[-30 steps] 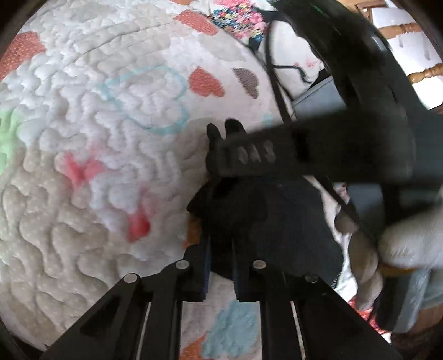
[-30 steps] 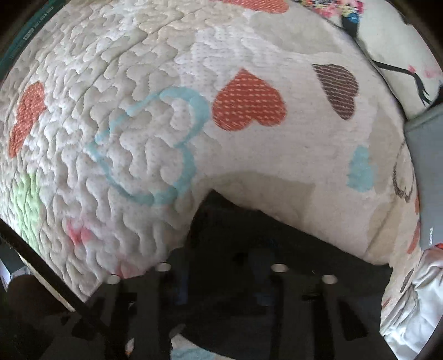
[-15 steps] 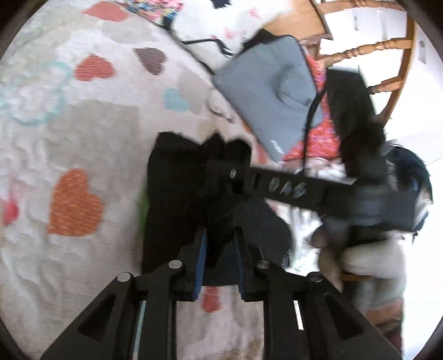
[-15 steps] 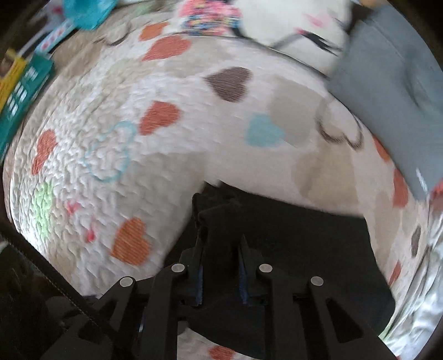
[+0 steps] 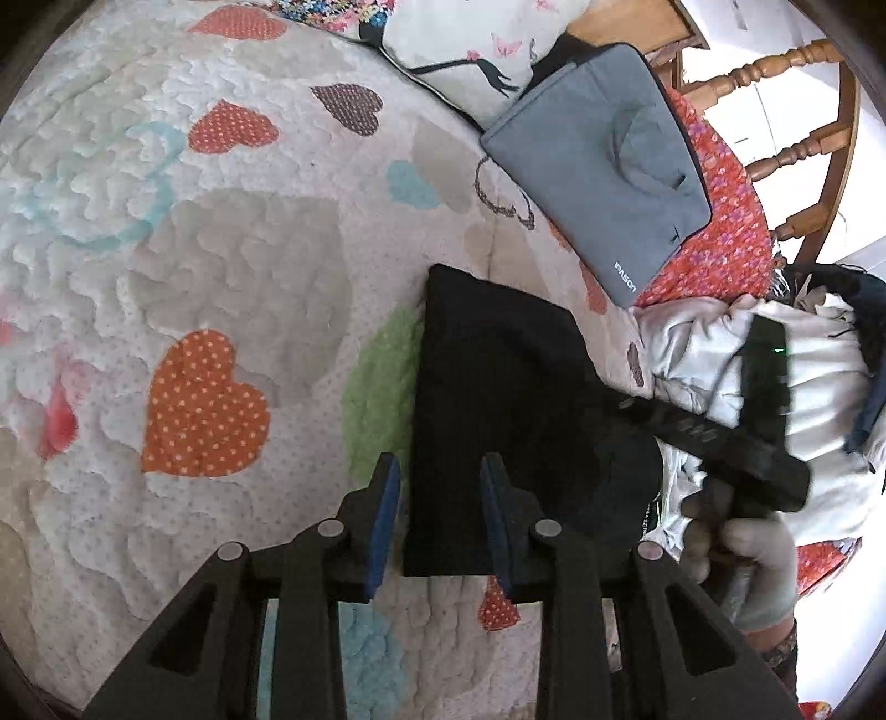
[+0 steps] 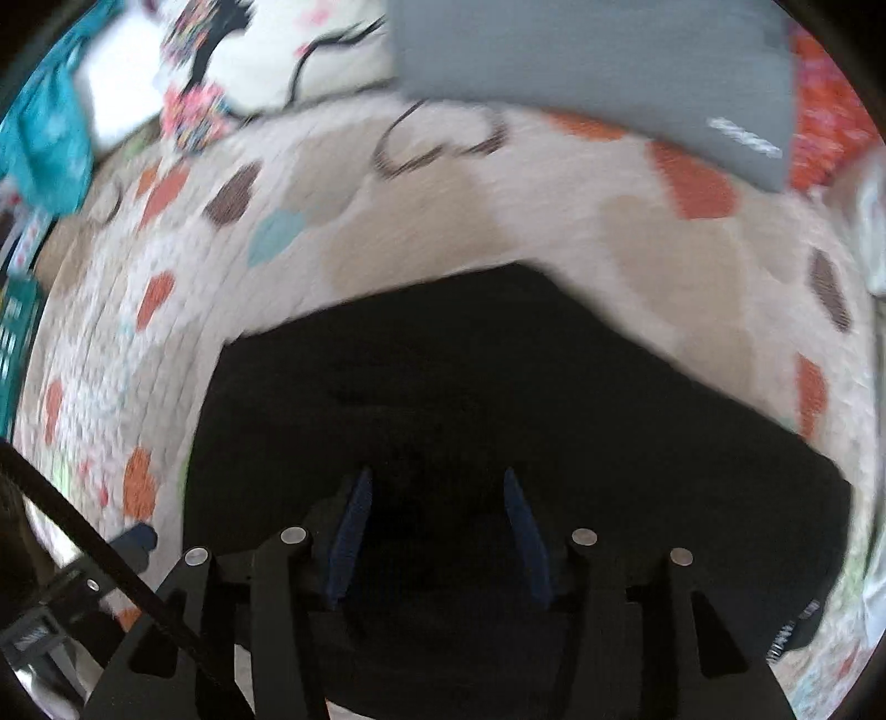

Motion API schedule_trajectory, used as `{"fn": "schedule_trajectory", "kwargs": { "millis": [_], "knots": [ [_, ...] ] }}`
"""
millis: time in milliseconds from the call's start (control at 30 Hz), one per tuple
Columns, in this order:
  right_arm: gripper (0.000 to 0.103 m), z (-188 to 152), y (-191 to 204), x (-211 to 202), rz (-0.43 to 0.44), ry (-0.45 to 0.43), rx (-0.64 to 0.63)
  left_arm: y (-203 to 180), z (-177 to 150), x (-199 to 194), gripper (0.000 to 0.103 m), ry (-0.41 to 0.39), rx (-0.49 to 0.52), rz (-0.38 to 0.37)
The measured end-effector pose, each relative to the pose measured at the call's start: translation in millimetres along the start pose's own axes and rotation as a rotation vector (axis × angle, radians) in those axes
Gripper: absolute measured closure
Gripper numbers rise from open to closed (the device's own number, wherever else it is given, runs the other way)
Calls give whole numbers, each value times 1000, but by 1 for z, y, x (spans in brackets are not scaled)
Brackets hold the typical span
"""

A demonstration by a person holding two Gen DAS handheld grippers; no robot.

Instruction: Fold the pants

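The black pants (image 5: 498, 399) lie folded into a compact rectangle on the heart-patterned quilt (image 5: 221, 249). My left gripper (image 5: 440, 471) is open, its blue-padded fingers astride the near left edge of the pants. My right gripper (image 6: 434, 482) is open just above the pants (image 6: 498, 387), which fill the lower half of the right wrist view. The right gripper's black body (image 5: 720, 437) and the gloved hand holding it show at the right in the left wrist view.
A grey laptop sleeve (image 5: 603, 160) lies beyond the pants, also in the right wrist view (image 6: 598, 66). A heap of white and dark clothes (image 5: 775, 376) lies to the right. A wooden chair (image 5: 797, 111) and a patterned pillow (image 5: 470, 39) stand behind.
Both grippers were shut on the black pants and carried a fold across the quilt. Both have now opened and let go, and the pants lie flat.
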State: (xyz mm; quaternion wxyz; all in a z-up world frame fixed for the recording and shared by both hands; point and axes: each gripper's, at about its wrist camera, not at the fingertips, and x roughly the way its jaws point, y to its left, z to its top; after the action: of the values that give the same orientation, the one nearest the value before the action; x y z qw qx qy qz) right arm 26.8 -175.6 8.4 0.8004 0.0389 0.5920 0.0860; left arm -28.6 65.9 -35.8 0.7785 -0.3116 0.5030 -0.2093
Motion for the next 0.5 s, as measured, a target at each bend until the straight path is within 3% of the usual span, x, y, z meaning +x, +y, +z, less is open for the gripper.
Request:
{"fn": "schedule_trajectory", "kwargs": {
  "millis": [33, 133, 233, 300, 400, 433, 500],
  "knots": [
    [50, 0, -4, -10, 29, -36, 18, 2, -2, -2, 75, 3, 6, 0],
    [50, -3, -8, -26, 230, -82, 81, -6, -7, 1, 75, 15, 45, 17],
    [50, -14, 3, -18, 442, -62, 136, -10, -10, 6, 75, 25, 69, 43],
    [50, -23, 9, 2, 530, -1, 184, -8, -12, 6, 75, 32, 70, 53],
    [51, -41, 7, 23, 480, 32, 222, -7, -9, 5, 75, 20, 66, 67],
    [57, -46, 3, 24, 479, 18, 231, -7, -8, 3, 75, 10, 73, 79],
    [59, -55, -6, 20, 513, -20, 263, -8, -8, 1, 75, -2, 89, 91]
  ]
}}
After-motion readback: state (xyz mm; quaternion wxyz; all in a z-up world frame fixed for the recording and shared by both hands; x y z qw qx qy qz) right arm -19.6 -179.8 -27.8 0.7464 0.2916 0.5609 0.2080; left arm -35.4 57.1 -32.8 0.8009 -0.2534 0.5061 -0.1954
